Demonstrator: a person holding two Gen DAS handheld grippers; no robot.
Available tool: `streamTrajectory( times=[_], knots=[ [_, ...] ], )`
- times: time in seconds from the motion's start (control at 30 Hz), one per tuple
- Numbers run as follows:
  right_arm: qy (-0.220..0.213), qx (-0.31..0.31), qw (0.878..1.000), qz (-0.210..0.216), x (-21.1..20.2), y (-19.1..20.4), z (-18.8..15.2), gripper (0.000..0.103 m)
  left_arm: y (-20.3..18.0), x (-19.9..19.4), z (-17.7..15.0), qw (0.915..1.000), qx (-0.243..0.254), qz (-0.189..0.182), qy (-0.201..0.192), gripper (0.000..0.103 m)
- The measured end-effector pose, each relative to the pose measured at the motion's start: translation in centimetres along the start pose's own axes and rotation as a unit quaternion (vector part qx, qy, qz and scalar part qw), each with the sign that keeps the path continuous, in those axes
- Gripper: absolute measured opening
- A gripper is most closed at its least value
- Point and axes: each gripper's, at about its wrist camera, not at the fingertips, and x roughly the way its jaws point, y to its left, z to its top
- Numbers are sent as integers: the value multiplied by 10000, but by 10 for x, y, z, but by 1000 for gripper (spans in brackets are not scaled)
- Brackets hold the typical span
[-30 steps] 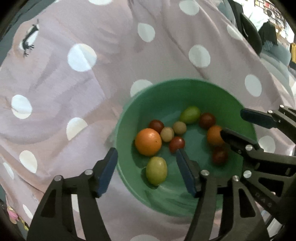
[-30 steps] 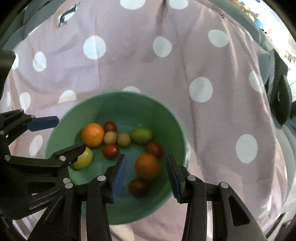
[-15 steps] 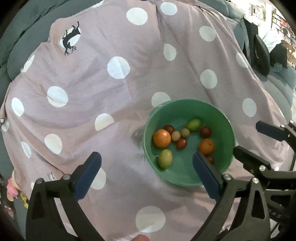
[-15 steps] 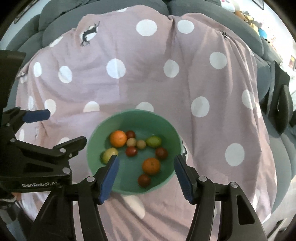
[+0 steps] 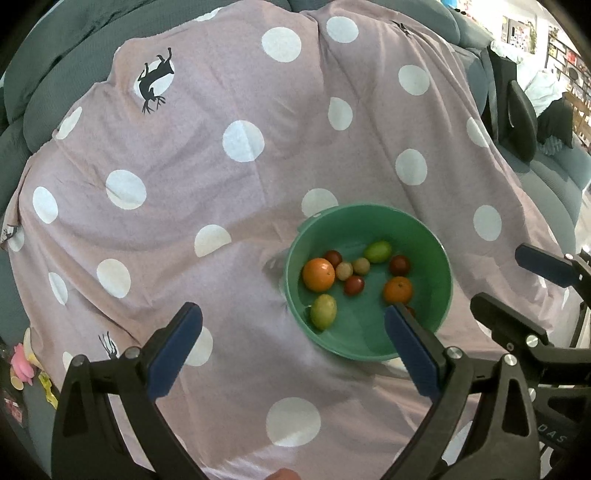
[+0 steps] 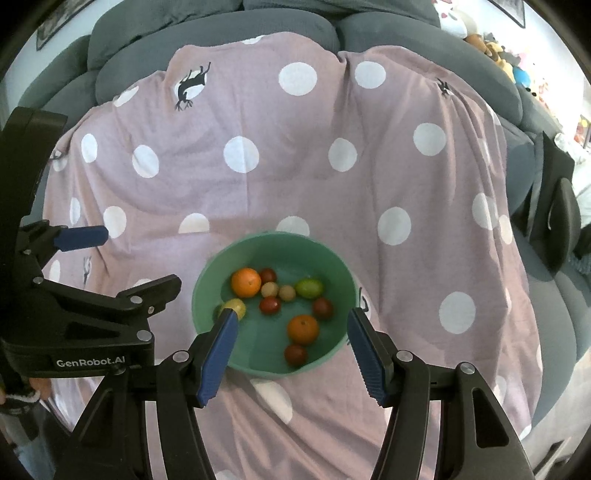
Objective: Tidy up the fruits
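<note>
Below the two tools, on a mauve polka-dot cloth (image 5: 229, 206) draped over a grey sofa (image 6: 221, 33), sits a green bowl (image 5: 441, 266) with all the fruit inside it. The left tool (image 5: 291, 347) hangs above the cloth with its blue-padded fingers (image 5: 173, 350) spread wide; its jaws have just been opening, and nothing lies between them but cloth. From its camera the bowl lies ahead and to the right, with the right-hand finger overlapping the bowl's near edge in view, well above it.

The right tool (image 6: 291, 347) has its jaws apart as well, having just been opening, and grips nothing. From its camera the bowl (image 6: 207, 284) sits straight ahead, framed between the two fingers but clearly below them.

Inside the bowl, a large orange (image 5: 318, 274) lies on the side nearer the left tool, a second orange (image 5: 397, 290) on the side nearer the right tool. A yellow-green fruit (image 5: 323, 311) sits at the near side, a green one (image 5: 377, 251) at the far side. Two small tan fruits (image 5: 352, 268) lie side by side in the middle, and dark red ones (image 5: 354, 285) are scattered among them, one partly hidden behind the left tool's right-hand finger.

Beyond the right tool, at the sofa's end, stand dark chairs (image 5: 517, 118).
</note>
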Motion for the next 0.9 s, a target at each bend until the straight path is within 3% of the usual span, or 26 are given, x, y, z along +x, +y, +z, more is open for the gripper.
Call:
streamTrajectory(
  times=[0.9],
  knots=[
    [-15,-35,10000,44,3,1,3,62,6,5,0,10000,-9,8,13,100]
  ],
)
